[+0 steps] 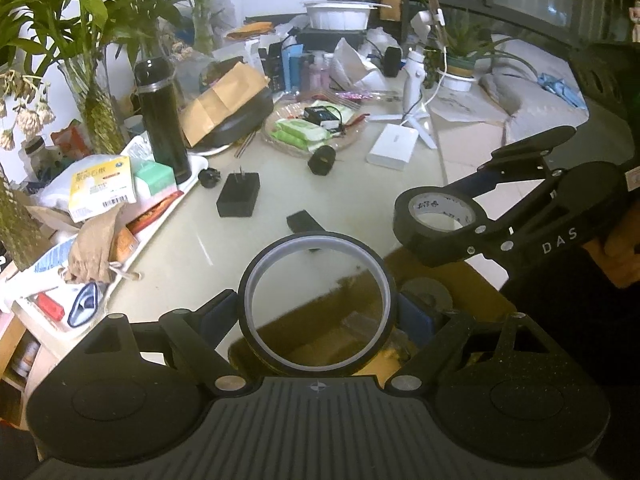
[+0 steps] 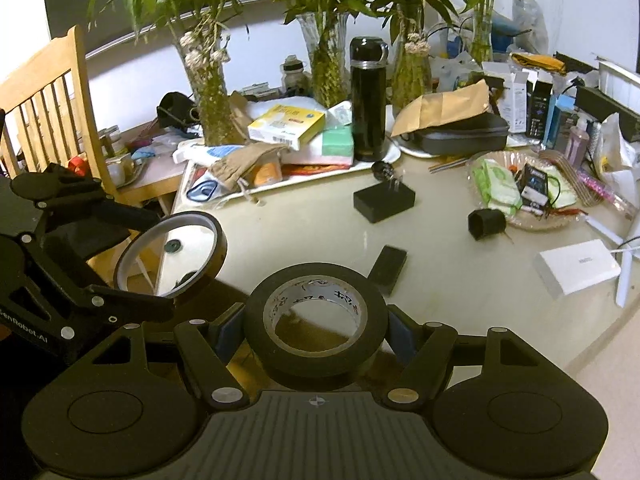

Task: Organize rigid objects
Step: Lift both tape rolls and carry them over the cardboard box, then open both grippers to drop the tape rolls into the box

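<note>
Left gripper (image 1: 318, 312) pinching thin-walled black tape ring (image 1: 256, 292) across its outer rim, ring held above table edge, open cardboard box (image 1: 320, 344) visible through it. Right gripper (image 2: 316, 324) clamped on thick black tape roll (image 2: 256, 320) with white printed core – held off table, beside left one. On cream table (image 1: 360, 208): black power adapter (image 1: 238, 194) prongs up, small flat black block (image 1: 303, 222), black cylindrical plug (image 1: 322, 159), white box (image 1: 394, 147). Black flask (image 1: 162, 120) upright on white tray, well apart.
</note>
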`<state>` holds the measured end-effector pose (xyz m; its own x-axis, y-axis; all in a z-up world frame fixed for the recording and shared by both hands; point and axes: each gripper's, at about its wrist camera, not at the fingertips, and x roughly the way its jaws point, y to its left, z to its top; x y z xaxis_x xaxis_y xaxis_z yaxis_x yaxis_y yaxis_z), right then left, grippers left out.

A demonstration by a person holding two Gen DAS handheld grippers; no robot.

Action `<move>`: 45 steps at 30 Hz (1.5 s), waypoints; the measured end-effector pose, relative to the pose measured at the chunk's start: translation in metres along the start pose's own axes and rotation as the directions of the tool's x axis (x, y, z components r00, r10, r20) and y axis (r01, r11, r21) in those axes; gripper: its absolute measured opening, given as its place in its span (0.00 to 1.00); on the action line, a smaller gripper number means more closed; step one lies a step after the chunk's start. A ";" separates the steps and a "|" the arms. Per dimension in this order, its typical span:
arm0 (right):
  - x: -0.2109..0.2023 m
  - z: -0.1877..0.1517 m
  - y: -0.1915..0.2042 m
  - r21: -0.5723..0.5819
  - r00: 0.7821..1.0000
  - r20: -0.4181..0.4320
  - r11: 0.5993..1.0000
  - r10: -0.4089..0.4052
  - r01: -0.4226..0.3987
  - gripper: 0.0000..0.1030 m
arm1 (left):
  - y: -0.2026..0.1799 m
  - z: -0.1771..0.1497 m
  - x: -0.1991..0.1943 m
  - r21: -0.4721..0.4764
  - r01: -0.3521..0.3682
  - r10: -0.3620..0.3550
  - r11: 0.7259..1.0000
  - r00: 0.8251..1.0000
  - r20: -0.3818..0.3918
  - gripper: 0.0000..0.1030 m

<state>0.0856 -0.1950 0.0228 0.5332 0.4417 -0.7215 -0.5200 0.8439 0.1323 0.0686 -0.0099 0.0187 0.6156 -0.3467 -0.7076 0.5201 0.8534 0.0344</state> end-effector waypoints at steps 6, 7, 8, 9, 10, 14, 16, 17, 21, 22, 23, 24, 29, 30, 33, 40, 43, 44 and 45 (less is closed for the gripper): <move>-0.003 -0.015 0.009 -0.003 1.000 -0.024 1.000 0.016 -0.016 0.73 | -0.006 -0.010 -0.002 0.008 0.009 -0.009 1.000 1.000 -0.021 0.83; -0.002 -0.017 0.010 -0.002 0.999 -0.028 1.000 0.018 -0.018 0.73 | -0.007 -0.011 -0.002 0.010 0.009 -0.009 1.000 1.000 -0.026 0.83; -0.002 -0.018 0.010 -0.002 0.999 -0.033 1.000 0.021 -0.021 0.73 | -0.008 -0.013 -0.002 0.013 0.009 -0.009 1.000 0.999 -0.032 0.83; -0.002 -0.021 0.011 -0.003 0.999 -0.039 1.000 0.025 -0.025 0.73 | -0.009 -0.014 -0.002 0.015 0.011 -0.010 1.000 0.999 -0.036 0.83; -0.002 -0.022 0.012 -0.004 0.999 -0.045 1.000 0.028 -0.028 0.73 | -0.010 -0.016 -0.001 0.017 0.014 -0.013 1.000 0.999 -0.042 0.83; 0.002 -0.028 0.013 -0.005 0.997 -0.071 0.999 0.036 -0.037 0.73 | -0.012 -0.022 0.002 0.022 0.027 -0.026 0.999 0.997 -0.070 0.83; 0.006 -0.030 0.014 -0.007 0.995 -0.090 0.999 0.039 -0.039 0.73 | -0.013 -0.025 0.006 0.022 0.029 -0.027 0.999 0.996 -0.090 0.83; 0.008 -0.031 0.015 -0.009 0.994 -0.098 0.999 0.037 -0.038 0.73 | -0.013 -0.027 0.008 0.023 0.032 -0.030 0.999 0.994 -0.103 0.83; 0.015 -0.036 0.015 -0.014 0.991 -0.128 0.999 0.035 -0.037 0.73 | -0.013 -0.032 0.016 0.024 0.038 -0.035 0.999 0.989 -0.147 0.83; 0.016 -0.037 0.014 -0.017 0.990 -0.134 0.999 0.033 -0.035 0.73 | -0.013 -0.033 0.017 0.021 0.039 -0.036 0.999 0.988 -0.153 0.83; 0.018 -0.038 0.014 -0.018 0.990 -0.139 0.999 0.031 -0.034 0.73 | -0.012 -0.034 0.018 0.018 0.041 -0.038 0.999 0.987 -0.158 0.83; 0.019 -0.039 0.014 -0.018 0.989 -0.143 0.999 0.031 -0.033 0.73 | -0.012 -0.034 0.019 0.017 0.040 -0.037 0.999 0.986 -0.161 0.83; 0.020 -0.039 0.014 -0.019 0.988 -0.148 0.999 0.036 -0.040 0.73 | -0.012 -0.034 0.019 0.016 0.037 -0.033 0.999 0.985 -0.167 0.83; 0.020 -0.039 0.014 -0.018 0.988 -0.147 0.999 0.037 -0.041 0.73 | -0.012 -0.034 0.019 0.016 0.036 -0.033 0.999 0.985 -0.167 0.83; 0.020 -0.039 0.014 -0.020 0.988 -0.148 0.999 0.037 -0.040 0.73 | -0.012 -0.034 0.019 0.016 0.036 -0.033 0.999 0.985 -0.168 0.83; 0.021 -0.038 0.014 -0.022 0.988 -0.149 0.999 0.039 -0.043 0.73 | -0.012 -0.034 0.019 0.015 0.032 -0.029 0.999 0.985 -0.170 0.83; 0.022 -0.039 0.015 -0.028 0.988 -0.154 0.999 0.031 -0.036 0.73 | -0.012 -0.033 0.018 0.016 0.016 -0.013 1.000 0.988 -0.154 0.84; 0.023 -0.039 0.015 -0.031 0.987 -0.160 0.999 0.023 -0.028 0.73 | -0.012 -0.033 0.018 0.014 0.004 -0.002 1.000 0.989 -0.148 0.84; 0.024 -0.039 0.014 -0.032 0.987 -0.162 0.999 0.014 -0.019 0.78 | -0.011 -0.032 0.019 0.011 -0.003 0.004 1.000 0.988 -0.152 0.84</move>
<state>0.0650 -0.1840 -0.0191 0.4110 0.3983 -0.8200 -0.5516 0.8248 0.1241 0.0557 -0.0135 -0.0177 0.5205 -0.2799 -0.8067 0.5247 0.8501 0.0436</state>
